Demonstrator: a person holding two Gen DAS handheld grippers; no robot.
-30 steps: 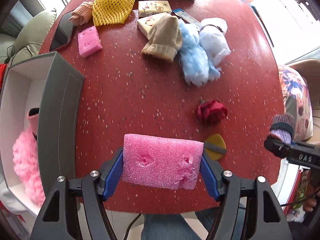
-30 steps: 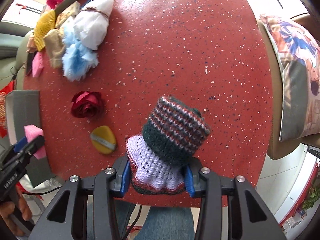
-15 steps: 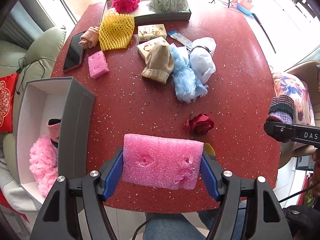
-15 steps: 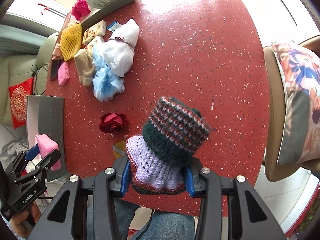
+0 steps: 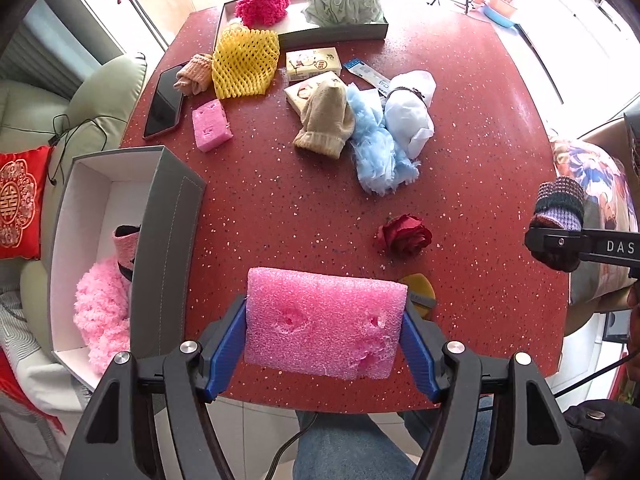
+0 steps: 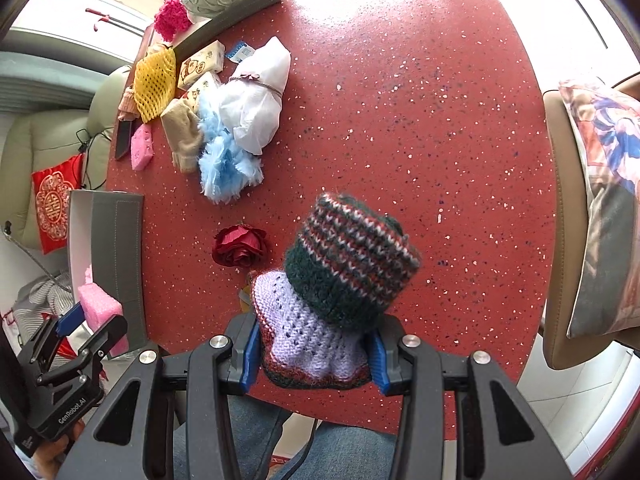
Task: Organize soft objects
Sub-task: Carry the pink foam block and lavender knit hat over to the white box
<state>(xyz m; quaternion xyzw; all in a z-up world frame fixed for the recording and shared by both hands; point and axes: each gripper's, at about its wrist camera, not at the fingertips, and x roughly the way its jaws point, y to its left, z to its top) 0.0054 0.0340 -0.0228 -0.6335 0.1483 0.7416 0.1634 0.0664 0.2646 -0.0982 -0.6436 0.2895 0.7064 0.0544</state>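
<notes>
Pink foam block (image 5: 324,328), light, spongy and already dented, is pinched by its ends in the left gripper (image 5: 325,346) above the worktop's near edge, while the right gripper (image 6: 314,354) squeezes a probably floppy knitted piece (image 6: 340,280) at its lilac base.

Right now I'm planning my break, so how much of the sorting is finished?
Partly. A fluffy pink piece already lies in the grey box. In hand: the left tool holds pink foam, the right tool a knitted hat. The rose, blue fluff and beige mitten remain.
</notes>
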